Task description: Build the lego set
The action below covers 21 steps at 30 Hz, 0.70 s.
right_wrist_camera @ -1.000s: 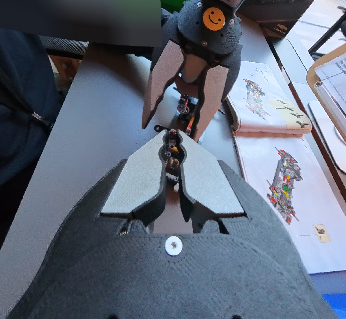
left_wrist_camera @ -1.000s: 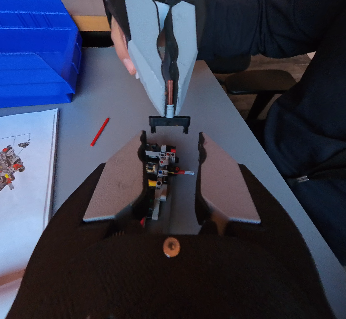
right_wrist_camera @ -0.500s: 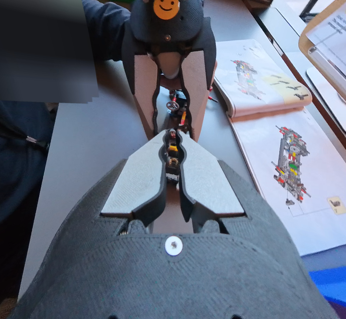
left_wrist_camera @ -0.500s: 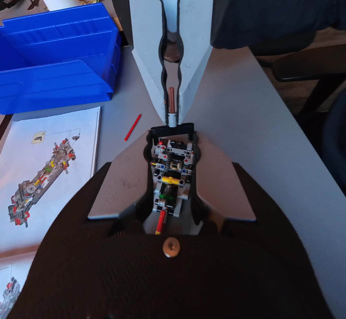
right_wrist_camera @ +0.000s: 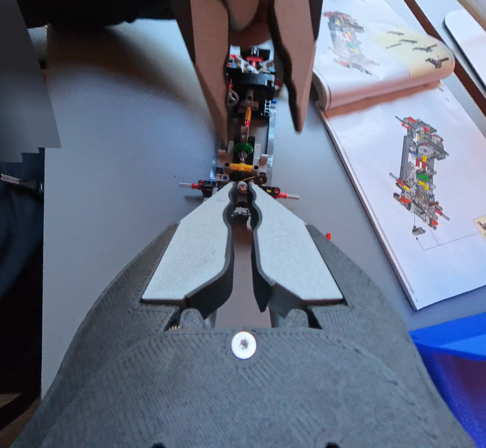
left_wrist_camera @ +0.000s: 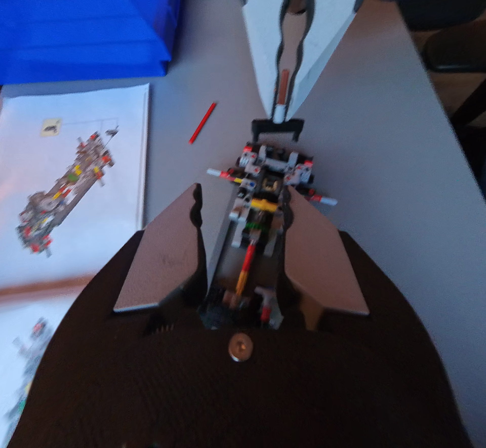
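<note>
Jaws of the left gripper [left_wrist_camera: 243, 193] stand wide around the brick chassis [left_wrist_camera: 265, 198]; right gripper's [right_wrist_camera: 242, 188] clamp a brown axle [left_wrist_camera: 283, 85].

Dim, bluish indoor light, kinda murky

Left wrist view is smeared with motion blur; right one's sharper, edges bowed by wide-angle, soft shadows on the desk [right_wrist_camera: 131, 146].

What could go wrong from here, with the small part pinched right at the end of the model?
1. The right hand-held gripper pinches a thin brown axle with a black frame at its tip; the frame could tilt or drop off.
2. The left hand-held gripper stands open around the brick chassis, so a push may slide it.
3. The side axles could snag a finger.
</note>
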Available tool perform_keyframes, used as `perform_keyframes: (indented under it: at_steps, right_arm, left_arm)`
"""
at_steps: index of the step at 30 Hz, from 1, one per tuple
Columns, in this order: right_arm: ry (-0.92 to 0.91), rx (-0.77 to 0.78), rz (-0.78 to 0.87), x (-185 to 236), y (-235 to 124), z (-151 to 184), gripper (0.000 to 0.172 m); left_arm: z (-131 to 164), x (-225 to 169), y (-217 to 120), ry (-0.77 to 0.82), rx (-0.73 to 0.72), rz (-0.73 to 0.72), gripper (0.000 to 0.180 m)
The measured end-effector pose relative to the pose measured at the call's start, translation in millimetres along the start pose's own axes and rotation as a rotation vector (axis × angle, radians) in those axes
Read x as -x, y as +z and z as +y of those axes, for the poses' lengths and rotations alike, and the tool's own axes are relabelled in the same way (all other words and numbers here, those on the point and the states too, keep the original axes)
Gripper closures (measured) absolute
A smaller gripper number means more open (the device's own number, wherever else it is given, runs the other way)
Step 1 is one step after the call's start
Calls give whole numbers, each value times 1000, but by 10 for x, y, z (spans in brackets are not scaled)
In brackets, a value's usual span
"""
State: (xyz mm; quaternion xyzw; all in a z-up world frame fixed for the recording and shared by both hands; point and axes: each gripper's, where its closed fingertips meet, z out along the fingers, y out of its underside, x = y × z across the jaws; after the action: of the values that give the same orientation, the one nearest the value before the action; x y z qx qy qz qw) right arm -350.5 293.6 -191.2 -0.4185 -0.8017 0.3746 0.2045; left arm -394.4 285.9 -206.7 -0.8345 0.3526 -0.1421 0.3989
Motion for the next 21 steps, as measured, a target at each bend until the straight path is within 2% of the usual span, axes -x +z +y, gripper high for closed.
perform_keyframes:
  at_steps: [4, 7, 11, 15, 21]
  right_arm:
    - [76, 43, 7, -26, 46, 122, 167]
    - [110, 66, 9, -41, 89, 172, 167]
    - [175, 75, 6, -53, 135, 185, 167]
    - [222, 92, 0, 2, 171, 186, 167]
    - [280, 176, 62, 14, 181, 291, 167]
  left_arm:
    - [75, 204, -289, -96, -16, -2, 122]
    - [82, 250, -376, -116, -29, 1, 122]
    - [153, 254, -353, -86, 18, -21, 124]
    - [248, 293, -280, -119, 75, -42, 130]
    - [256, 229, -183, -127, 87, -15, 132]
